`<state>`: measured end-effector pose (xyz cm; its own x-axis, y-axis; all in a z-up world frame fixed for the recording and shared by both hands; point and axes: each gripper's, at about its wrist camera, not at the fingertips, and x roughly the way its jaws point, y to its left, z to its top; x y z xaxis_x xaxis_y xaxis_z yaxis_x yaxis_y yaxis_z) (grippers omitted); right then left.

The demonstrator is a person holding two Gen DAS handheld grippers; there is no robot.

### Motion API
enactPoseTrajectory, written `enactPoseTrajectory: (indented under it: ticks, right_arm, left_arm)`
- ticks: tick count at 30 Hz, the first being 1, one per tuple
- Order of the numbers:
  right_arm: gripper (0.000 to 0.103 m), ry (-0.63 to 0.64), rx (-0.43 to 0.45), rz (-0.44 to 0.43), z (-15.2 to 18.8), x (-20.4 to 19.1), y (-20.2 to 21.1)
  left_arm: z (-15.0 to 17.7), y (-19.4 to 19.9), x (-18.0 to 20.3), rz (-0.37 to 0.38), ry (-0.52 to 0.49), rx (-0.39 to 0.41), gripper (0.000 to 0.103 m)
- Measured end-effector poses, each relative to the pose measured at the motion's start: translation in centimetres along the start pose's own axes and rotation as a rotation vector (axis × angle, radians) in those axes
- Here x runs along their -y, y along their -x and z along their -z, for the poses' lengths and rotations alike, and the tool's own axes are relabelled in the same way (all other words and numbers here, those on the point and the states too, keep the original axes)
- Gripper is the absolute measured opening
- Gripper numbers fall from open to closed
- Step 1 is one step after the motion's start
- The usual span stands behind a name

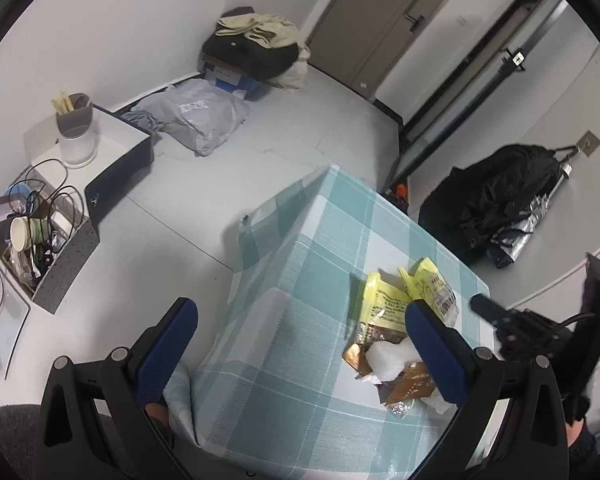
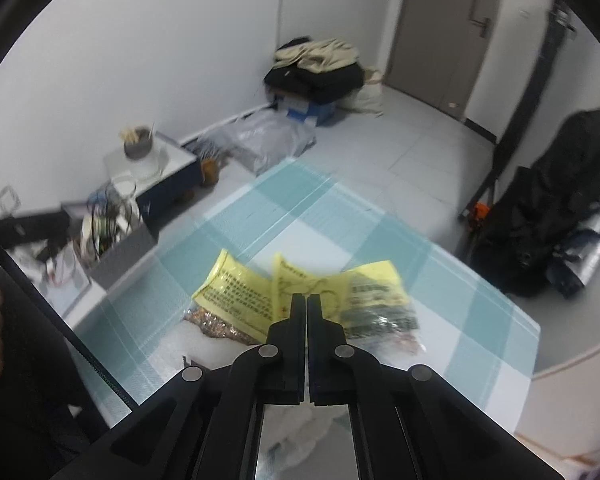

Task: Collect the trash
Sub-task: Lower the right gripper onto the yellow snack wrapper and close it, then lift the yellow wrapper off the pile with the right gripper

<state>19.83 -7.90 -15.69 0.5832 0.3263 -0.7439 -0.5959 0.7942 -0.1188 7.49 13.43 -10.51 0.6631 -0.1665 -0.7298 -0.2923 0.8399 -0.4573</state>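
Observation:
A heap of trash lies on the teal checked tablecloth (image 1: 300, 320): yellow printed wrappers (image 1: 392, 296), a crumpled white tissue (image 1: 388, 360) and brown foil wrappers (image 1: 412, 388). My left gripper (image 1: 300, 320) is wide open above the table, its right finger beside the heap, holding nothing. In the right wrist view my right gripper (image 2: 306, 300) is shut, fingertips together just above the yellow wrappers (image 2: 236, 292); nothing shows between them. The right gripper also shows in the left wrist view (image 1: 512, 320), to the right of the heap.
A grey bin (image 1: 56, 264) with cups and cables stands on a white desk at left. A cup with sticks (image 1: 76, 128) is behind it. Bags and clothes (image 1: 256, 48) lie by the far wall, a black bag (image 1: 496, 200) at right.

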Motion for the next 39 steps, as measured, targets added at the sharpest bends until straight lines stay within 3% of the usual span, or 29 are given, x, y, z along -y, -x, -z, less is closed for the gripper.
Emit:
enactPoseTrajectory:
  ticks: [9,10,12,13,14,18,24,27,31,35,36,38,39]
  right_arm:
    - [0.000,-0.144,0.053,-0.028,1.6,3.3,3.1]
    - [0.004,-0.158,0.045,-0.024,1.7,3.7,2.9]
    - [0.029,-0.204,0.019,-0.056,2.0,5.1,2.1]
    - [0.050,-0.226,0.015,-0.072,2.1,5.9,1.6]
    - [0.062,-0.240,0.014,-0.070,2.3,6.4,1.2]
    - [0.064,-0.256,-0.024,-0.089,1.7,8.9,-1.0]
    - [0.065,-0.237,-0.115,-0.187,0.7,10.9,-6.4]
    - [0.065,-0.212,-0.173,-0.192,0.9,11.2,-9.4]
    - [0.064,-0.205,-0.189,-0.231,1.2,11.3,-10.7]
    - [0.036,-0.125,-0.171,-0.215,1.3,10.1,-10.3]
    - [0.034,-0.104,-0.173,-0.207,1.5,9.9,-10.2]
    - [0.012,-0.083,-0.164,-0.171,1.7,9.7,-10.0]
    - [0.009,-0.088,-0.167,-0.157,1.8,9.8,-10.0]
  left_arm:
    - [-0.1,-1.3,1.8,0.045,-0.069,-0.099,0.102]
    - [-0.1,-1.3,1.9,0.048,-0.069,-0.099,0.102]
    - [-0.1,-1.4,2.0,0.052,-0.066,-0.102,0.102]
    - [-0.1,-1.4,2.1,0.057,-0.063,-0.109,0.102]
    - [0.0,-1.5,2.1,0.065,-0.063,-0.117,0.102]
    - [0.3,-2.0,2.2,0.083,-0.063,-0.139,0.102]
    - [0.3,-2.9,1.8,0.082,-0.031,-0.171,0.102]
    - [0.2,-3.3,1.7,0.086,-0.019,-0.183,0.102]
    - [0.1,-3.7,1.5,0.089,-0.010,-0.195,0.102]
    - [0.0,-4.0,1.5,0.087,-0.007,-0.202,0.102]
    - [0.0,-4.1,1.5,0.088,-0.005,-0.205,0.102]
    - [-0.1,-4.2,1.5,0.087,-0.002,-0.209,0.102]
    - [-0.1,-4.3,1.6,0.087,-0.001,-0.210,0.102]
